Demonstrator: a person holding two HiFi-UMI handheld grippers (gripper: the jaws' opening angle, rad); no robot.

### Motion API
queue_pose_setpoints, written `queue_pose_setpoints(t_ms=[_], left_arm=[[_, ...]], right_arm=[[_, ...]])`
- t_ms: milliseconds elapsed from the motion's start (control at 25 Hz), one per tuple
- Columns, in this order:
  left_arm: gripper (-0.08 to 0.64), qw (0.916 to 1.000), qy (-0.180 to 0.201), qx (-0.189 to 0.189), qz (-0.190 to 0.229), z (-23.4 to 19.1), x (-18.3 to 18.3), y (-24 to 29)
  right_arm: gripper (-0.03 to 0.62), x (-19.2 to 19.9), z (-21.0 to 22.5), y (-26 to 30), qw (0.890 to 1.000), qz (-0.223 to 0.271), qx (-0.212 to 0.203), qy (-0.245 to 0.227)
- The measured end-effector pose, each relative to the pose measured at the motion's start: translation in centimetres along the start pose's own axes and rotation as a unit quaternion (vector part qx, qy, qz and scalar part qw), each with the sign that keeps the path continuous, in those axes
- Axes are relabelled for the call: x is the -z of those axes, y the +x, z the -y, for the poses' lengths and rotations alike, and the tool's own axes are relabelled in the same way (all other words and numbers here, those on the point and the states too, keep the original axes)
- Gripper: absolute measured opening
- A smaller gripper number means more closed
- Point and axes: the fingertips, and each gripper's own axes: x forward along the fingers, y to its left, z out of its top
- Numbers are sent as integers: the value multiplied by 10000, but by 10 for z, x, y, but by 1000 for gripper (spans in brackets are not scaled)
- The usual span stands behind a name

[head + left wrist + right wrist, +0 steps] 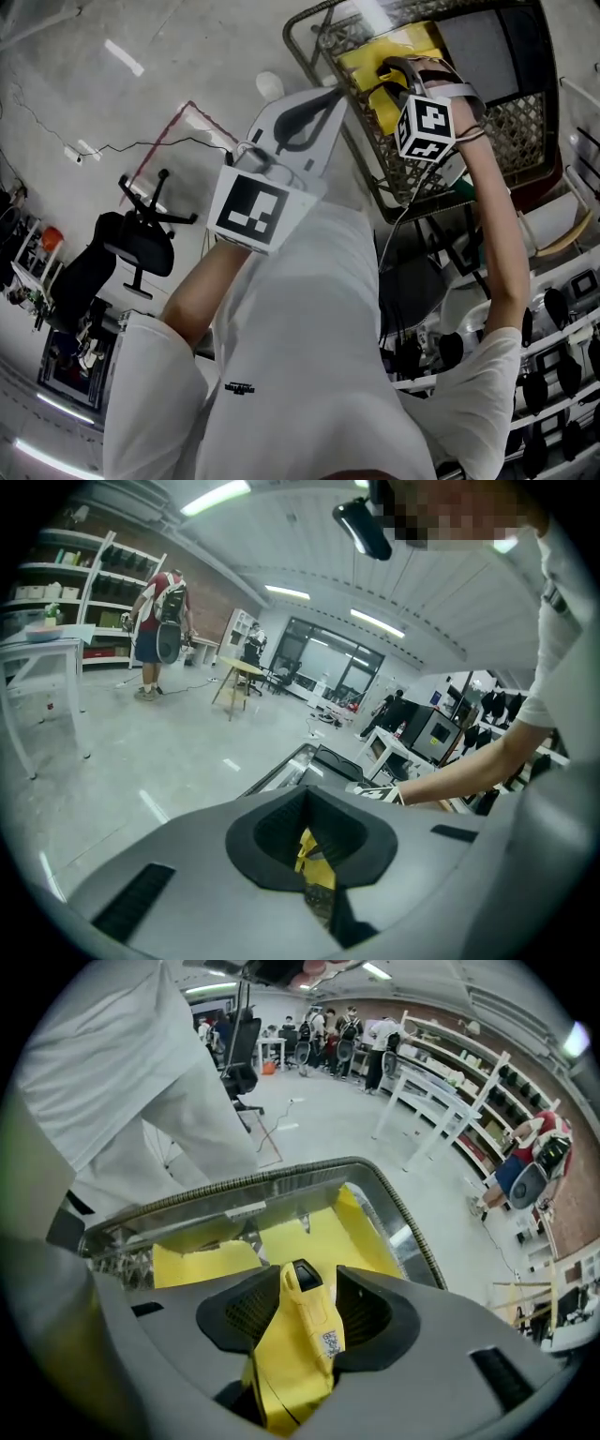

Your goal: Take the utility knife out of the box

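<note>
The box is a wire mesh basket [309,56] lined with yellow sheet [300,1232]. My right gripper [309,1274] points steeply down into it, jaws spread wide. The yellow utility knife [300,1344], with a black slider at its far end, lies between them; gaps show beside it, so the pads are not pressing. From the head view the right gripper [389,75] is over the yellow lining, its marker cube [427,127] below. My left gripper [328,98] hovers just left of the basket rim, tips together and empty. Through its hollow [305,794] I see a bit of yellow lining.
A black office chair [141,239] stands on the concrete floor at the left, near a red cord [164,141]. Racks with dark weights [562,356] are at the right. White shelving [450,1082] and people [159,630] stand farther off.
</note>
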Motion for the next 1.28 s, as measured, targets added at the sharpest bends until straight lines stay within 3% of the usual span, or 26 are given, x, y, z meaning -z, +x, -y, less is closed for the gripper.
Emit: queue_pose_setpoints(t_ms=[280,760,1040,1280], left_arm=[[2,10000,-63,-31,1,-8,4,-2],[2,10000,-47,-49,67,-9,-4,-5],[2,9999,26,-14,110,-4,-13,-6],[2,9997,156,18,181,4,-28,-11]], right_arm=[[176,7,-7,19,9974,-332,-381,-518],[140,8,-11,18,9952,-380,-569,-706],[137,-7,7,-6,9999,102,-45,-120],[135,-20,25,-38,9922,680,479,926]])
